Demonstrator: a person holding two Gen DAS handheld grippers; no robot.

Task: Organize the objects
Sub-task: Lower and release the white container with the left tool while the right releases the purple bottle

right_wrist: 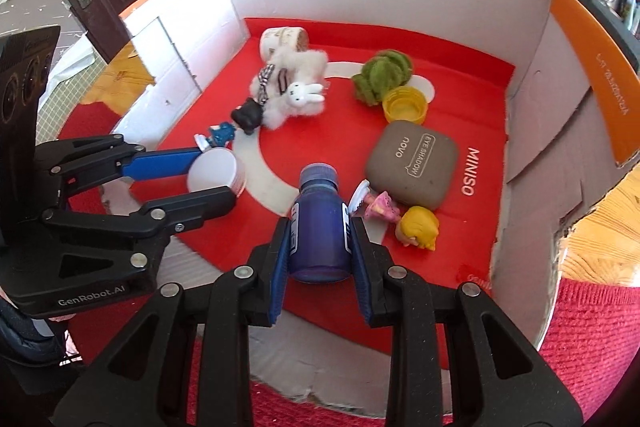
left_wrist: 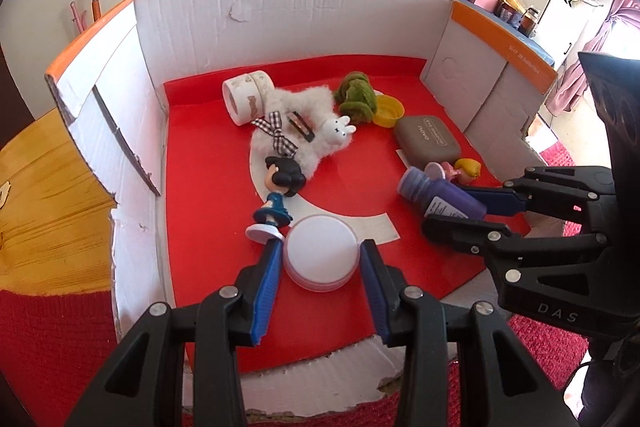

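Note:
A shallow cardboard box point(left_wrist: 280, 19) with a red floor holds the objects. My left gripper point(left_wrist: 320, 251) has its jaws on either side of a white round lid point(left_wrist: 322, 253), and I cannot tell whether they press on it; it also shows in the right wrist view point(right_wrist: 216, 169). My right gripper point(right_wrist: 320, 227) is shut on a purple bottle point(right_wrist: 320, 223) lying on its side; the bottle also shows in the left wrist view point(left_wrist: 440, 195). A blonde figurine point(right_wrist: 400, 219) lies just right of the bottle. A dark-haired figurine point(left_wrist: 280, 191) lies beside the lid.
A fluffy white rabbit toy point(left_wrist: 304, 131), tape rolls point(left_wrist: 244, 95), a green fuzzy ball point(left_wrist: 356, 95), a yellow cap point(left_wrist: 388, 111) and a grey eye shadow case point(left_wrist: 426, 141) lie further back. The box walls point(right_wrist: 560, 87) rise on three sides. A wooden table point(left_wrist: 48, 187) lies outside.

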